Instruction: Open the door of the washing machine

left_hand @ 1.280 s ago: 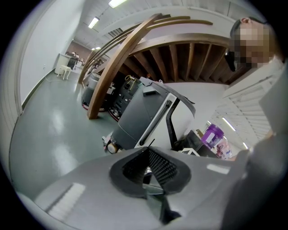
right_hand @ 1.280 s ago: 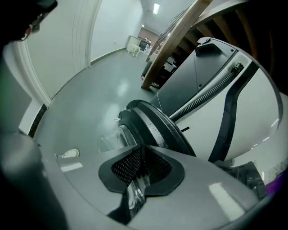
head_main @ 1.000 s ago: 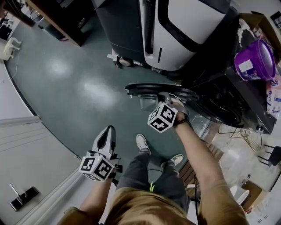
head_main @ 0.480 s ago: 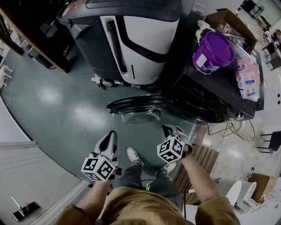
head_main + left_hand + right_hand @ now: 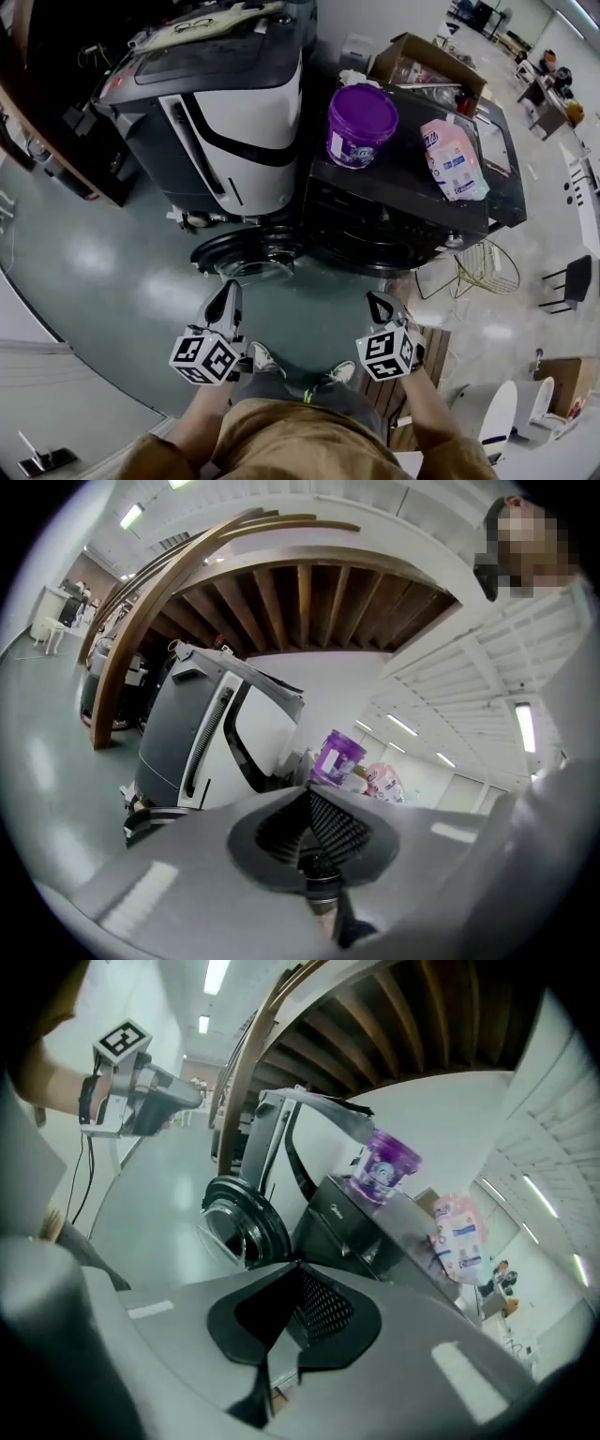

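Note:
The black washing machine [image 5: 403, 211] stands at the middle right, and its round glass door [image 5: 246, 255] is swung wide open to the left. Both grippers hang near my legs, well short of the door and touching nothing. My left gripper [image 5: 228, 289] is shut and empty. My right gripper [image 5: 376, 300] is shut and empty too. In the right gripper view the open door [image 5: 239, 1227] and the machine's front [image 5: 361, 1232] lie beyond the closed tip of the right gripper [image 5: 298, 1265]. In the left gripper view, only the edge of the door [image 5: 150, 819] shows past the left gripper [image 5: 307, 791].
A purple bucket [image 5: 361, 122] and a pink detergent pouch [image 5: 453, 159] sit on top of the washer. A large grey and white machine [image 5: 220, 112] stands just left of it. A cardboard box [image 5: 427, 61] is behind, a wire rack [image 5: 487, 267] to the right.
My right gripper left the door's edge and drew back towards my body. The left gripper rose a little. The head view lifted and shows the washer's top; the door stays open.

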### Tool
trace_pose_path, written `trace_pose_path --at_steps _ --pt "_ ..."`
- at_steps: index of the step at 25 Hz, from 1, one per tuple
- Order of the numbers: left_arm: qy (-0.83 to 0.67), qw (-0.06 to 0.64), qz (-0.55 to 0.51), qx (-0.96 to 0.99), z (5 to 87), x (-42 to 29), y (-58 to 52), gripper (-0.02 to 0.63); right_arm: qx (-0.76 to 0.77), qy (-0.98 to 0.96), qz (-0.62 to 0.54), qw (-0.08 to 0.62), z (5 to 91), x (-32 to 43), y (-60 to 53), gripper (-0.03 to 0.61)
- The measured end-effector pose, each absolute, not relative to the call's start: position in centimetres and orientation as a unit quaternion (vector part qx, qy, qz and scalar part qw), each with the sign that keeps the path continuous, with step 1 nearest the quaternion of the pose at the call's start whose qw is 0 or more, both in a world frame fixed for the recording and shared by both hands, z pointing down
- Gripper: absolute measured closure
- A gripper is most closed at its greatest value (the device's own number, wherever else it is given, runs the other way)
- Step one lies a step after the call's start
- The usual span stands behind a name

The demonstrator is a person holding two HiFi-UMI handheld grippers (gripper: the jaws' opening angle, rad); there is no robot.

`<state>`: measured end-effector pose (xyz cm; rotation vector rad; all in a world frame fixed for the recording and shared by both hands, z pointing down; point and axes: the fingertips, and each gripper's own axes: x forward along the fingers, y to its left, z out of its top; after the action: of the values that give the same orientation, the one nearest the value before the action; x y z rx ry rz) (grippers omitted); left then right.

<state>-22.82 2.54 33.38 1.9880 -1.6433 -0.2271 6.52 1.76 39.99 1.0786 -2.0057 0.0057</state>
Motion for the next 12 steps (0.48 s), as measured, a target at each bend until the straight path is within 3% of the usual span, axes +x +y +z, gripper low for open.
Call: trace_pose_path --at_steps 12 --pt "-0.628 0.215 -0.108 0.74 26.8 -18.0 3.5 0.554 0.497 -0.805 -0.039 0.322 28.8 16.6 6.0 0.574"
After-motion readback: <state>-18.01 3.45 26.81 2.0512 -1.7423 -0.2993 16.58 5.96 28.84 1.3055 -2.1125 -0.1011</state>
